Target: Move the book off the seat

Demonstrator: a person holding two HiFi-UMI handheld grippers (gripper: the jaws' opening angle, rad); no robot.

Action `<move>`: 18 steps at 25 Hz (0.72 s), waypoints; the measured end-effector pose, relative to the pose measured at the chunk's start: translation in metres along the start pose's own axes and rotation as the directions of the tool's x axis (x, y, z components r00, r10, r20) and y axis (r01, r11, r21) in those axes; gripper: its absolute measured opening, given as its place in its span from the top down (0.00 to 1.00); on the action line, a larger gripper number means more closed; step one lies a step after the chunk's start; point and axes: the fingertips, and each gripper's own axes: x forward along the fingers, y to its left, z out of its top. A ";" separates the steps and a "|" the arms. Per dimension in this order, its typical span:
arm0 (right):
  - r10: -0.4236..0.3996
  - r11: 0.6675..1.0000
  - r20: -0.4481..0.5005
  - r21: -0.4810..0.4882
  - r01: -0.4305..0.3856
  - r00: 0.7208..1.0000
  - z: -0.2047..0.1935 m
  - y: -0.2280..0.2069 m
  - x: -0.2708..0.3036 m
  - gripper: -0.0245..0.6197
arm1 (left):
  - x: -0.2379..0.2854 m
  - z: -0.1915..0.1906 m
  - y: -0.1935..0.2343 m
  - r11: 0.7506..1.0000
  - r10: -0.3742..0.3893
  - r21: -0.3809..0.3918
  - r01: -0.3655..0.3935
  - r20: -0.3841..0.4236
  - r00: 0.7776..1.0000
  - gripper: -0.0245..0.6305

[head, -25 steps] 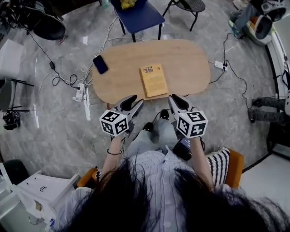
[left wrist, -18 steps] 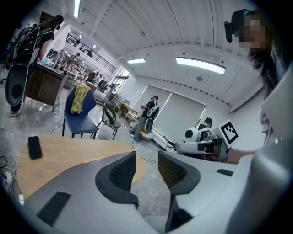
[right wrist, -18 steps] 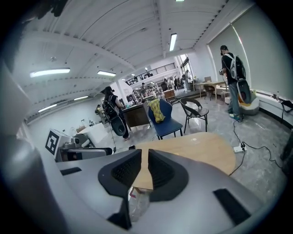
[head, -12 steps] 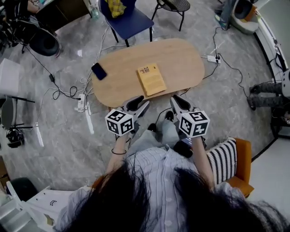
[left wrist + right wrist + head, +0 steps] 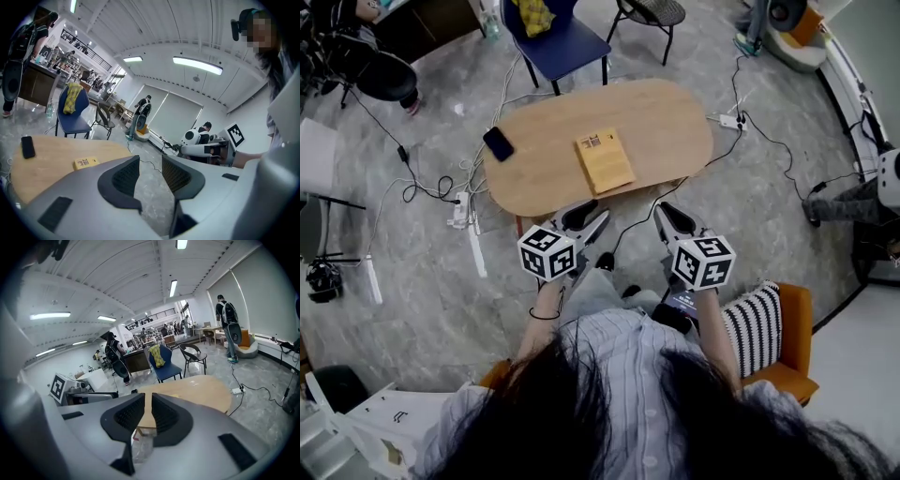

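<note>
The yellow-orange book (image 5: 604,160) lies flat near the front edge of the oval wooden table (image 5: 666,122). In the left gripper view the book (image 5: 86,162) shows small, left of the jaws. My left gripper (image 5: 589,214) hovers short of the table's front edge, with the book ahead of it. Its jaws stand apart with nothing between them, and floor shows through the gap (image 5: 150,161). My right gripper (image 5: 666,210) hangs level with it to the right, apart from the book. Its pads stand almost together (image 5: 148,399) and hold nothing.
A black phone (image 5: 498,143) lies at the table's left end. A blue chair (image 5: 558,42) with a yellow cloth (image 5: 532,14) stands beyond the table, with a black chair (image 5: 649,11) beside it. Cables and a power strip (image 5: 463,199) run over the floor at the left. Behind me stands an orange seat with a striped cushion (image 5: 755,328).
The head view has drifted, so the table and book now sit a little further left and up. The book has not moved on the table. Both grippers stay about where they were.
</note>
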 end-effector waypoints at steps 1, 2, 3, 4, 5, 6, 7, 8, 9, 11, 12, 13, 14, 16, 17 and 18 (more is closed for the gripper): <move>0.000 1.000 -0.001 -0.003 0.000 1.000 -0.002 0.000 -0.006 0.88 | -0.001 -0.001 -0.004 1.000 0.003 -0.002 -0.003 0.003 1.000 0.72; -0.001 1.000 0.000 -0.005 0.001 1.000 -0.005 -0.002 -0.013 0.88 | -0.003 -0.002 -0.008 1.000 0.007 -0.003 -0.007 0.007 1.000 0.72; -0.002 1.000 0.001 -0.005 0.002 1.000 -0.007 -0.003 -0.020 0.88 | -0.003 -0.003 -0.013 1.000 0.011 -0.002 -0.011 0.010 1.000 0.72; -0.005 1.000 0.003 -0.002 0.005 1.000 -0.008 -0.006 -0.026 0.88 | -0.003 -0.004 -0.017 1.000 0.014 -0.001 -0.014 0.012 1.000 0.72; -0.009 1.000 0.005 -0.001 0.009 1.000 -0.010 -0.010 -0.032 0.88 | -0.003 -0.004 -0.022 1.000 0.017 0.001 -0.017 0.011 1.000 0.72; -0.016 1.000 0.006 -0.001 0.016 1.000 -0.013 -0.014 -0.038 0.88 | -0.002 -0.006 -0.027 1.000 0.017 0.004 -0.017 0.009 1.000 0.72; -0.023 1.000 0.005 -0.005 0.023 1.000 -0.016 -0.017 -0.045 0.88 | -0.002 -0.009 -0.033 1.000 0.015 0.007 -0.015 0.004 1.000 0.72; -0.031 0.999 0.004 -0.010 0.031 1.000 -0.021 -0.021 -0.051 0.88 | -0.002 -0.012 -0.040 1.000 0.013 0.010 -0.013 -0.002 1.000 0.72; -0.037 0.999 0.004 -0.015 0.037 0.999 -0.026 -0.023 -0.059 0.88 | -0.003 -0.017 -0.047 1.000 0.010 0.015 -0.010 -0.008 1.000 0.72; -0.042 0.999 0.010 -0.014 0.042 0.999 -0.036 -0.026 -0.073 0.88 | -0.005 -0.026 -0.062 1.000 0.004 0.026 -0.004 -0.020 1.000 0.72; -0.043 0.999 0.017 -0.011 0.043 0.999 -0.040 -0.028 -0.080 0.88 | -0.005 -0.031 -0.069 1.000 0.001 0.031 0.000 -0.024 1.000 0.72; -0.045 0.999 0.024 -0.009 0.045 0.999 -0.043 -0.030 -0.087 0.88 | -0.005 -0.035 -0.076 0.999 -0.002 0.036 0.003 -0.028 1.000 0.72; -0.048 0.999 0.030 -0.009 0.048 0.998 -0.047 -0.032 -0.093 0.88 | -0.004 -0.039 -0.083 0.999 -0.006 0.040 0.007 -0.033 0.999 0.72; -0.054 0.999 0.038 -0.007 0.054 0.998 -0.056 -0.035 -0.106 0.88 | -0.004 -0.049 -0.097 0.999 -0.012 0.049 0.015 -0.045 0.999 0.72; -0.056 0.998 0.041 -0.005 0.056 0.998 -0.062 -0.037 -0.113 0.88 | -0.005 -0.055 -0.104 0.998 -0.015 0.053 0.017 -0.051 0.999 0.72; -0.057 0.998 0.045 -0.002 0.058 0.997 -0.066 -0.038 -0.120 0.88 | -0.006 -0.060 -0.111 0.998 -0.017 0.057 0.020 -0.056 0.998 0.72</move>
